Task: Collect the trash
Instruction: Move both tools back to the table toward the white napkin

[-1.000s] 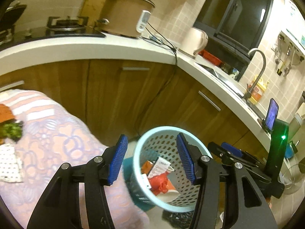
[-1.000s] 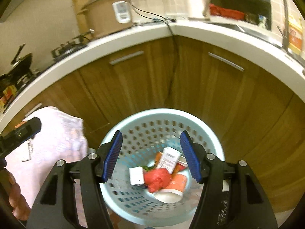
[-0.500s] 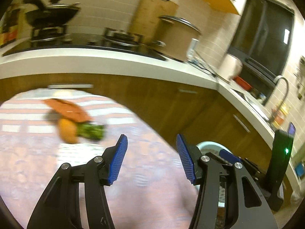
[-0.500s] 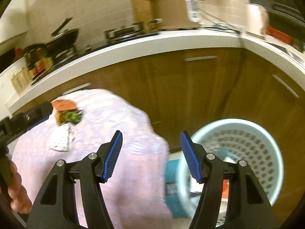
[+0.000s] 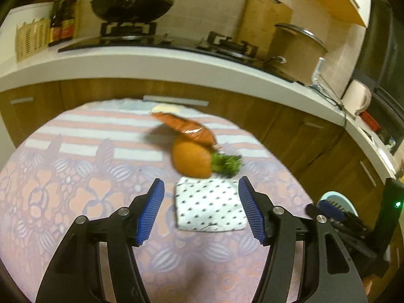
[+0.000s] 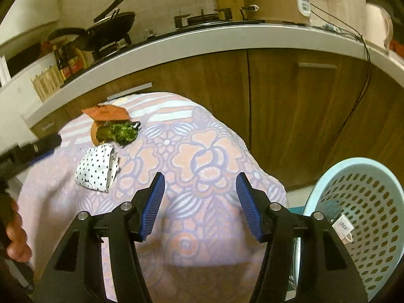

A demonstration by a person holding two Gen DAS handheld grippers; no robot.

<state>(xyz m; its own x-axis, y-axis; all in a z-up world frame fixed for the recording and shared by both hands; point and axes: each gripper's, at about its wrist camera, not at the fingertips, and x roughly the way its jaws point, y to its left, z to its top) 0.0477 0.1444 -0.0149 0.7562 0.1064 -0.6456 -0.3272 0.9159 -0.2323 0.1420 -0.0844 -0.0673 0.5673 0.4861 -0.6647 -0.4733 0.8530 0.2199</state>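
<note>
A white packet with black dots [image 5: 210,208] lies on the flowered tablecloth [image 5: 75,176]. Behind it sit an orange fruit [image 5: 190,157], a green leafy scrap [image 5: 226,162] and an orange-red wrapper [image 5: 186,126]. My left gripper [image 5: 200,213] is open and empty, its jaws either side of the packet and just above it. My right gripper [image 6: 199,205] is open and empty over the table's near right part. In the right wrist view the packet [image 6: 97,169], the leafy scrap [image 6: 123,131] and the wrapper [image 6: 106,112] lie far left. The light blue basket [image 6: 363,217] stands at the right, below the table.
A wooden cabinet front [image 6: 277,101] and a white counter [image 5: 151,60] run behind the table. A wok [image 5: 131,5], a stove and a rice cooker [image 5: 295,48] stand on the counter. A black cable [image 6: 363,75] hangs down the cabinet. The basket's rim [image 5: 338,199] shows at the right.
Both grippers have swung left, away from the basket and over the table. The left gripper has come close to the dotted packet. Both stay open.
</note>
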